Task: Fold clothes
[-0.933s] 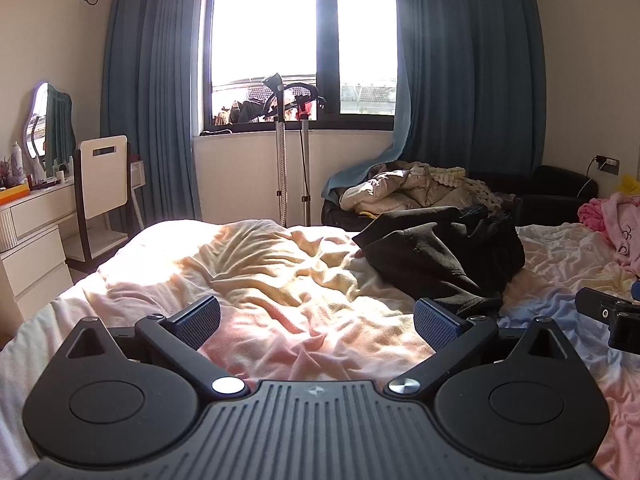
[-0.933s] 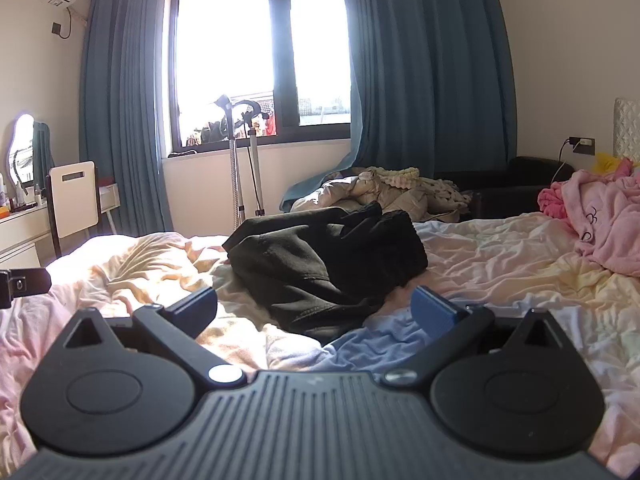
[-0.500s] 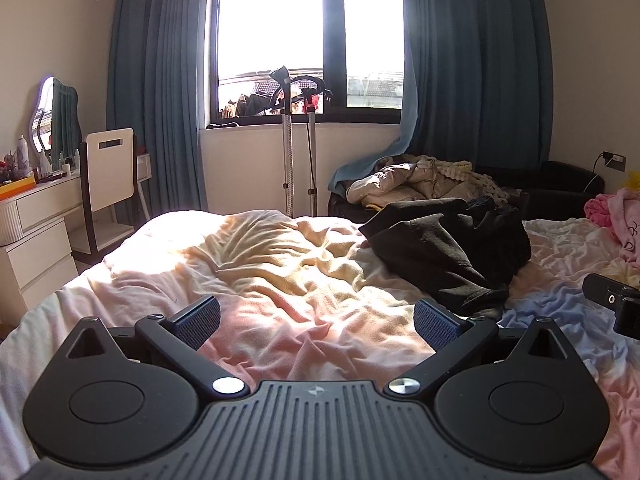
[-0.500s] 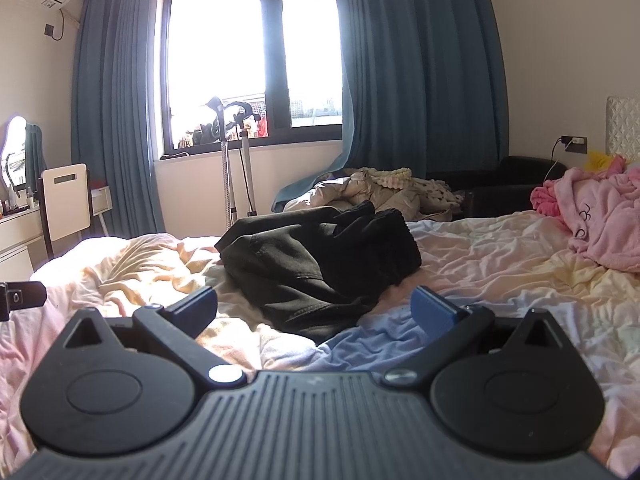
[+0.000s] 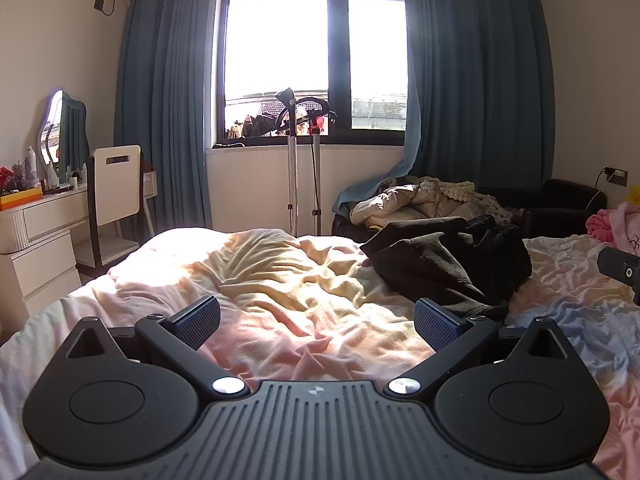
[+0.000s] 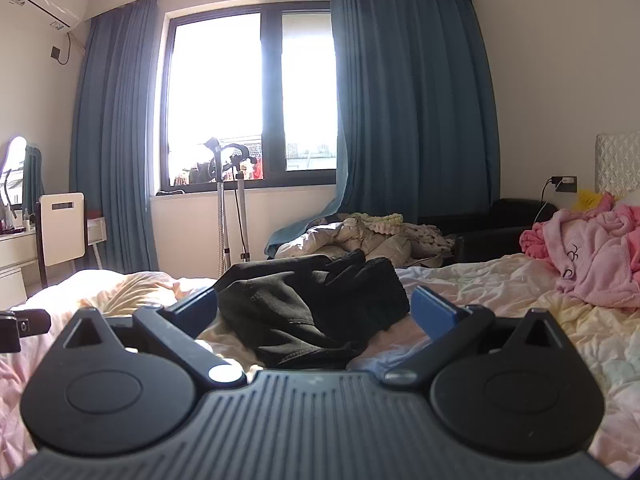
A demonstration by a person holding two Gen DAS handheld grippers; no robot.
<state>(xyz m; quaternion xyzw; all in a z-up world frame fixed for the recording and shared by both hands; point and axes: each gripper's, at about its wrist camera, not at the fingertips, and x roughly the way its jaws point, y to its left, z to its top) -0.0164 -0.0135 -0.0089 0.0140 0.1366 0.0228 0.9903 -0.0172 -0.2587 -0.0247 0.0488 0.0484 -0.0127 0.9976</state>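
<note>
A crumpled black garment (image 5: 448,264) lies on the bed, right of centre in the left wrist view. My left gripper (image 5: 318,320) is open over bare pastel bedding, the garment ahead and to its right. In the right wrist view the same black garment (image 6: 316,312) sits straight ahead, right in front of my open right gripper (image 6: 316,310), whose blue pads flank it without touching. A pink garment (image 6: 596,256) is heaped at the bed's right side. Each gripper's tip shows at the edge of the other's view.
The bed's rumpled pastel duvet (image 5: 280,280) fills the foreground. Beyond it stand a garment steamer pole (image 5: 294,168), a dark sofa piled with bedding (image 5: 420,200), a white desk and chair (image 5: 116,188) at left, and blue curtains (image 6: 412,100) by the window.
Both grippers have tilted upward and moved forward; the right one has come closer to the black garment, which now sits low between its fingers. Both stay open.
</note>
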